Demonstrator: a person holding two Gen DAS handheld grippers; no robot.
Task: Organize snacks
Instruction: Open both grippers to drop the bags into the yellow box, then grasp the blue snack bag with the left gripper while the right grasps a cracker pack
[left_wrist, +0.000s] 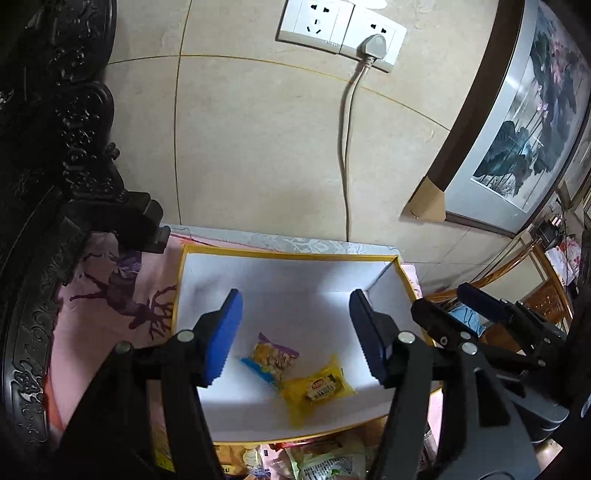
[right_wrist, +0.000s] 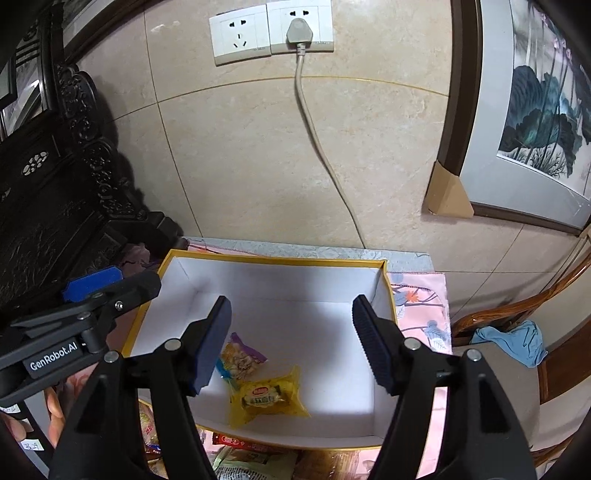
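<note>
A white box with a yellow rim (left_wrist: 288, 254) (right_wrist: 273, 261) stands on the table against the wall. Inside it lie a yellow snack packet (left_wrist: 317, 387) (right_wrist: 267, 398) and a purple and blue snack packet (left_wrist: 271, 358) (right_wrist: 240, 360), touching each other. My left gripper (left_wrist: 295, 336) is open and empty above the box. My right gripper (right_wrist: 291, 343) is open and empty above the box too. It also shows at the right of the left wrist view (left_wrist: 480, 314). More loose snack packets (left_wrist: 325, 461) (right_wrist: 251, 458) lie in front of the box.
A pink patterned cloth (left_wrist: 110, 295) (right_wrist: 424, 306) covers the table. Dark carved furniture (left_wrist: 55, 166) (right_wrist: 55, 192) stands at the left. A cord (left_wrist: 347, 147) hangs from a wall socket behind the box. A framed painting (left_wrist: 517, 122) and a wooden chair (right_wrist: 517, 314) stand at the right.
</note>
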